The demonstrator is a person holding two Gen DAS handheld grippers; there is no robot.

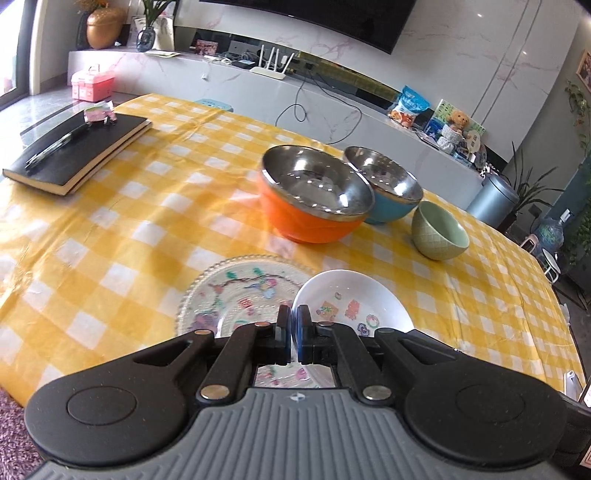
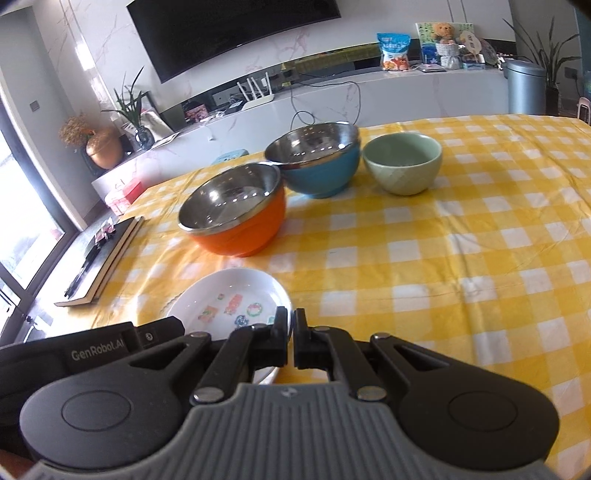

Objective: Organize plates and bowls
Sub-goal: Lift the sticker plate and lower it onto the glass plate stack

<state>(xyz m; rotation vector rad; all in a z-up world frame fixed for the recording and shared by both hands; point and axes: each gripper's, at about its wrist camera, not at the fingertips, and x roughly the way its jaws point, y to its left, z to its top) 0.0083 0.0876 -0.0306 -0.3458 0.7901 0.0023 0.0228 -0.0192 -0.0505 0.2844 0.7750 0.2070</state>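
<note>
Tablecloth (image 1: 147, 229); glass plate (image 1: 207, 295) half-hidden.

Bright daylight from window (image 2: 22, 221); glare on tablecloth (image 1: 147, 221); fisheye-bent edges, slight blur.

On your tabletop's yellow checked cloth (image 1: 155, 206) lies a black notebook (image 1: 81, 151) with a pen (image 1: 55, 146) on top. Behind, you see a white router (image 1: 271, 66), a pink case (image 1: 92, 83) and a grey bin (image 2: 524, 86).

A home living room is shown. A large black wall-mounted television (image 2: 236, 33) is seen above a long white marble-patterned media console (image 2: 332, 92). A white router (image 1: 271, 68) and potted green plants (image 2: 131, 107) are kept there.
</note>
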